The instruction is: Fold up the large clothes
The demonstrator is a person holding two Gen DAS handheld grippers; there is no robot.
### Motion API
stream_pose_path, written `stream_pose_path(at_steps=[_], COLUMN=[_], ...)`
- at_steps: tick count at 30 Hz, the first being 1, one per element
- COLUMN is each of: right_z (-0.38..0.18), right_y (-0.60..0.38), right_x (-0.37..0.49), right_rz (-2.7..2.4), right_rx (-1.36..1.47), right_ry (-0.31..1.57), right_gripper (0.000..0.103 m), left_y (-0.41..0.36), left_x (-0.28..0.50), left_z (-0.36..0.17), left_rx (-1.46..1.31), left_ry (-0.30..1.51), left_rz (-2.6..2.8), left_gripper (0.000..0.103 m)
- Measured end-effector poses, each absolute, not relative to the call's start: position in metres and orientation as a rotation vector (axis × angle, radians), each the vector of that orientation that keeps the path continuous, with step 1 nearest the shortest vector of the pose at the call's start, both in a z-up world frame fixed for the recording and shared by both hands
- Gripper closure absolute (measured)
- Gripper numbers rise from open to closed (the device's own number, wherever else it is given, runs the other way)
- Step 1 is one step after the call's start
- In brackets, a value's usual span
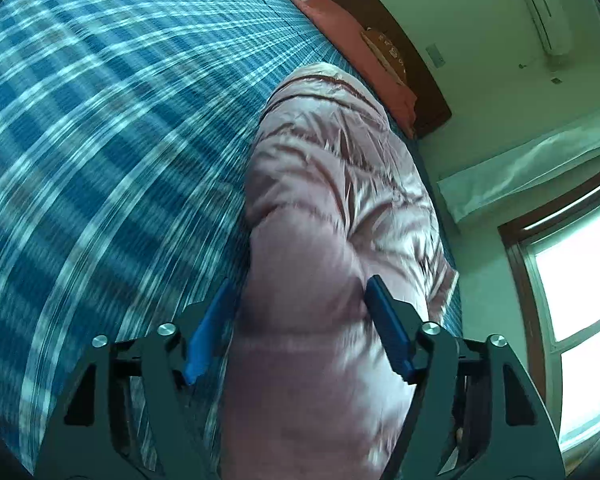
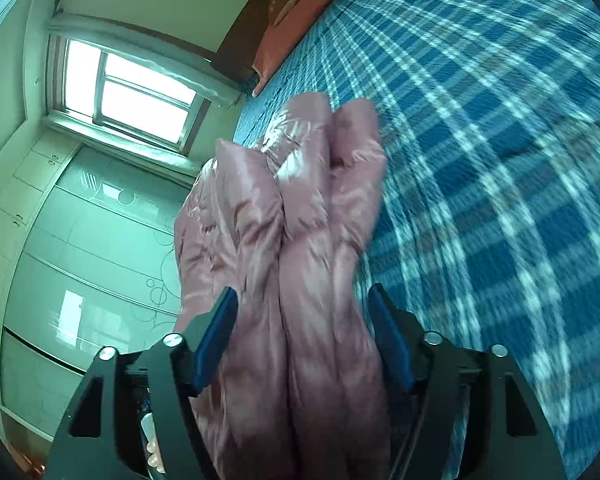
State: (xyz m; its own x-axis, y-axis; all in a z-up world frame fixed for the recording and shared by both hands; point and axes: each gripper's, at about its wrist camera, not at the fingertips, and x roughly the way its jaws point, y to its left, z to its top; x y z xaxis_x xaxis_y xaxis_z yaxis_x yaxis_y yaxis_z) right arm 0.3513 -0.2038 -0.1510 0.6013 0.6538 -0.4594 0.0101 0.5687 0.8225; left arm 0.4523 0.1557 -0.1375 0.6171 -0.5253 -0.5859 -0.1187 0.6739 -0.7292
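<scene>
A shiny pink puffer jacket (image 1: 332, 184) lies along the edge of a bed with a blue plaid cover (image 1: 100, 140). My left gripper (image 1: 300, 312) has its blue pads on either side of a thick bunch of the jacket, jaws pressing into the padding. In the right wrist view the jacket (image 2: 300, 208) is bunched in several puffy folds, and my right gripper (image 2: 302, 316) holds a thick bundle of it between its pads. The bed cover (image 2: 500, 160) is blurred in both views.
A pink pillow (image 1: 360, 48) lies by the dark wooden headboard (image 1: 420, 80). A window (image 2: 128, 96) and a glossy wardrobe (image 2: 80, 260) stand beside the bed. An air conditioner (image 1: 540, 4) hangs on the wall.
</scene>
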Motion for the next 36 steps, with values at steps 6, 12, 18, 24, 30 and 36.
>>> stream_pose_path(at_steps=[6, 12, 18, 24, 30, 36], right_z=[-0.16, -0.17, -0.166, -0.172, -0.184, -0.194], right_y=[-0.198, -0.185, -0.184, -0.184, -0.189, -0.197], right_x=[0.311, 0.282, 0.268, 0.247, 0.245, 0.242], right_rz=[0.473, 0.492, 0.492, 0.494, 0.501, 0.505], right_rx=[0.933, 0.954, 0.977, 0.955, 0.997, 1.027], right_ry=[0.886, 0.883, 0.867, 0.861, 0.859, 0.857], right_gripper=[0.032, 0.028, 0.078, 0.083, 0.083, 0.08], left_y=[0.152, 0.145, 0.14, 0.142, 0.142, 0.14], left_x=[0.402, 0.37, 0.36, 0.345, 0.345, 0.35], left_z=[-0.15, -0.16, -0.146, -0.152, -0.152, -0.15], left_rx=[-0.906, -0.95, -0.914, -0.896, -0.86, -0.818], left_ry=[0.929, 0.941, 0.908, 0.911, 0.914, 0.91], left_rz=[-0.34, -0.369, -0.354, -0.347, -0.337, -0.312], left_gripper=[0.023, 0.027, 0.061, 0.064, 0.063, 0.056])
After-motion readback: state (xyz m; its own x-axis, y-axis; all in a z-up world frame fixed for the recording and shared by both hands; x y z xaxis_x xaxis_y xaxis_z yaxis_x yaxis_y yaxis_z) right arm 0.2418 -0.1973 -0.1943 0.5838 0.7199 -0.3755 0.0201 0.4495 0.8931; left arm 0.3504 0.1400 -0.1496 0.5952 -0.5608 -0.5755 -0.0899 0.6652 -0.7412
